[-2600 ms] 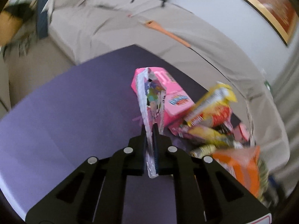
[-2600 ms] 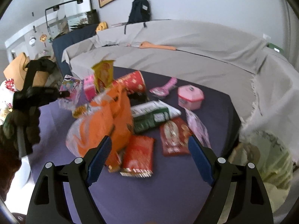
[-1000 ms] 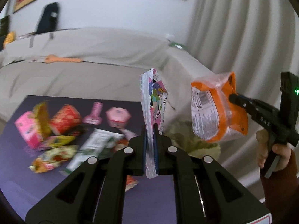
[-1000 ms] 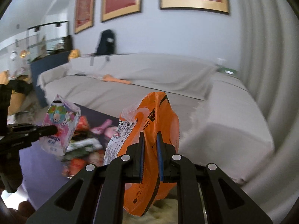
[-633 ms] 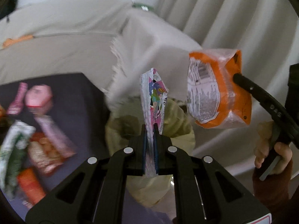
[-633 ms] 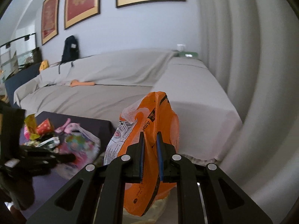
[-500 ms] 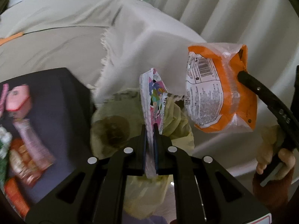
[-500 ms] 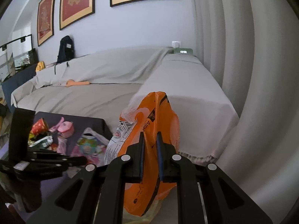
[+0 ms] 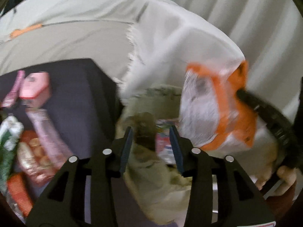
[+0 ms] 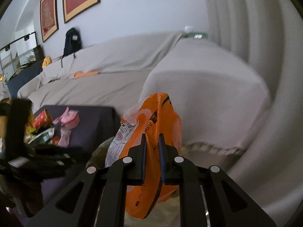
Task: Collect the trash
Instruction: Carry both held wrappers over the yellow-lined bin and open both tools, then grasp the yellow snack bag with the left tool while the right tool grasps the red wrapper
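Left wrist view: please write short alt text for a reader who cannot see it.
The left gripper hangs over an open trash bag, its jaws opening with nothing pressed between the pads. On the right, the right gripper holds an orange snack bag above it; more wrappers lie on the dark table at left.

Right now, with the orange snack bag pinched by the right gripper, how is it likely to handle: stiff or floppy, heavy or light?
Probably floppy: the orange snack bag creases where the right gripper pinches it. Likely light, since that narrow pinch alone carries it. Its glossy film may be slippery, though blur limits certainty.
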`<state>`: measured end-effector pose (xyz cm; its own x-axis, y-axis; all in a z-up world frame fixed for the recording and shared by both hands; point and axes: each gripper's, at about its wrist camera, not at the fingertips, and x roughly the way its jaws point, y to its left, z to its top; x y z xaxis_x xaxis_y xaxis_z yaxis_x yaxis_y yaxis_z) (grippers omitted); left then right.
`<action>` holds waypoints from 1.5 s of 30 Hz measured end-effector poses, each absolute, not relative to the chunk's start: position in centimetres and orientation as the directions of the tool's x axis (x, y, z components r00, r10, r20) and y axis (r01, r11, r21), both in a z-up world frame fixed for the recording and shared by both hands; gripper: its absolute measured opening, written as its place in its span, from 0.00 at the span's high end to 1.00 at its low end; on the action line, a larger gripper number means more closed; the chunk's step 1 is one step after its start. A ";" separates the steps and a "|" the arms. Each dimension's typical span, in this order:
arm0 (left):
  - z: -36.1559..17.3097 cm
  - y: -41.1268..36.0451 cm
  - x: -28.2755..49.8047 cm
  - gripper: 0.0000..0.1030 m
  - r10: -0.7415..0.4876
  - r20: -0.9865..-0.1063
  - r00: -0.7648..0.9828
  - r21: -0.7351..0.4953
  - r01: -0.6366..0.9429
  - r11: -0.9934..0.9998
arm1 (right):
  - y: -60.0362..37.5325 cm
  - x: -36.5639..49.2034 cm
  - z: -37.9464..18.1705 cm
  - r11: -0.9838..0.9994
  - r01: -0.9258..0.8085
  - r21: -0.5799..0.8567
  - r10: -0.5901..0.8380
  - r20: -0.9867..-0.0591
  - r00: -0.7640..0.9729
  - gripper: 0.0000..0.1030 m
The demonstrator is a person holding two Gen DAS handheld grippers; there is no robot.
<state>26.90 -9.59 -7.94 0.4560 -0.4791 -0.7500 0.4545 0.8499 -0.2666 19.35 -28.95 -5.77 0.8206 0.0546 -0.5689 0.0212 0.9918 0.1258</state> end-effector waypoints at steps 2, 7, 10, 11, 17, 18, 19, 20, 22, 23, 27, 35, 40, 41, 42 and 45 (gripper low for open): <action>-7.4 -8.2 26.2 0.58 -0.462 -0.735 0.496 -0.247 0.438 0.864 | -27.3 20.5 -7.9 0.993 0.006 0.122 0.070 -0.605 0.793 0.87; -6.4 -5.2 24.8 0.53 -0.419 -0.719 0.554 -0.198 0.415 0.888 | -24.4 22.8 -13.0 0.994 -0.018 0.104 0.086 -0.700 0.709 0.87; -5.9 -3.3 24.0 0.50 -0.405 -0.704 0.584 -0.187 0.398 0.898 | -23.5 23.5 -15.1 0.997 -0.016 0.073 0.065 -0.746 0.663 0.87; -5.8 -2.7 23.7 0.50 -0.401 -0.696 0.596 -0.184 0.392 0.901 | -23.4 23.6 -15.6 0.998 -0.008 0.069 0.058 -0.758 0.650 0.87; -5.0 1.5 21.9 0.49 -0.374 -0.650 0.662 -0.174 0.350 0.921 | -24.1 22.9 -16.7 0.996 0.026 0.091 0.056 -0.783 0.619 0.87; -4.9 2.0 21.8 0.49 -0.371 -0.644 0.669 -0.173 0.345 0.923 | -24.2 22.6 -16.5 0.994 0.032 0.107 0.064 -0.779 0.623 0.86; -4.8 2.7 21.5 0.48 -0.367 -0.638 0.677 -0.173 0.338 0.925 | -24.3 22.5 -16.3 0.992 0.034 0.118 0.071 -0.777 0.626 0.86; -4.6 3.3 21.4 0.48 -0.362 -0.633 0.684 -0.174 0.330 0.928 | -24.4 22.2 -16.0 0.991 0.038 0.130 0.078 -0.773 0.630 0.83; -4.4 4.5 21.3 0.48 -0.348 -0.626 0.698 -0.177 0.308 0.935 | -24.4 21.7 -15.4 0.989 0.041 0.140 0.082 -0.764 0.640 0.80; -4.3 5.2 21.1 0.48 -0.343 -0.621 0.705 -0.179 0.298 0.938 | -24.5 21.7 -15.1 0.990 0.040 0.139 0.081 -0.761 0.643 0.77; -3.6 8.5 20.5 0.48 -0.308 -0.599 0.739 -0.185 0.246 0.951 | -24.3 20.6 -13.6 0.992 0.037 0.117 0.063 -0.745 0.664 0.73; -3.1 16.0 19.1 0.46 -0.202 -0.560 0.803 -0.196 0.108 0.975 | -21.4 18.3 -8.5 0.993 -0.020 0.117 0.091 -0.646 0.758 0.73; -3.6 20.8 18.1 0.46 -0.133 -0.554 0.822 -0.218 0.010 0.976 | -17.5 17.7 -5.9 0.988 -0.113 0.105 0.153 -0.587 0.795 0.73; -3.7 21.4 18.0 0.45 -0.123 -0.554 0.824 -0.219 -0.001 0.976 | -16.4 17.7 -5.5 0.986 -0.133 0.098 0.165 -0.576 0.800 0.73; -3.9 22.3 17.8 0.45 -0.109 -0.555 0.825 -0.219 -0.018 0.976 | -15.5 17.7 -5.3 0.985 -0.148 0.093 0.174 -0.571 0.802 0.73; -4.8 24.6 17.5 0.42 -0.081 -0.569 0.818 -0.225 -0.060 0.972 | -12.7 18.0 -4.8 0.974 -0.199 0.104 0.223 -0.565 0.795 0.73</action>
<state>17.53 24.64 -4.79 0.8183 -0.0812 -0.5691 -0.0604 0.9724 -0.2254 17.97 -12.72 -4.79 0.7945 0.2230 -0.5648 -0.1993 0.9744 0.1044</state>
